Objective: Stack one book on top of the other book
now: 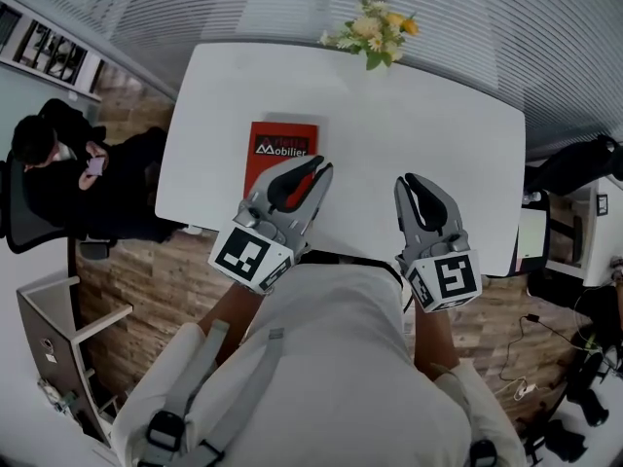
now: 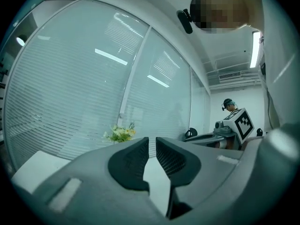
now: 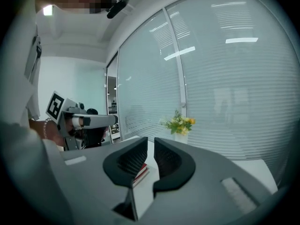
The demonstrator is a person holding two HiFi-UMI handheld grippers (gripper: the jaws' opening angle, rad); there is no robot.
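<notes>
Books (image 1: 281,148) are found stacked on the white surface (image 1: 419,115), left of its middle. A red cover with white print is shown on top in the head view. In the right gripper view a second layer is made out under the red one (image 3: 140,171), edges roughly lined up; its cover cannot be read.

Left gripper (image 1: 319,169) is held off the surface, over the near right corner of the stack as seen from the head. Its jaws (image 2: 152,140) are drawn nearly together with only a thin slit left, and nothing is held between them.

Right gripper (image 1: 412,181) is held to the right, well apart from the stack, over bare surface. Its jaws (image 3: 151,140) are likewise almost closed on a thin slit and empty; the stack is only seen beyond them, not touched.

Flowers (image 1: 376,31), yellow and white, are set at the far edge of the surface in front of slatted blinds (image 1: 506,27). A seated person (image 1: 58,163) is seen past the left end.
</notes>
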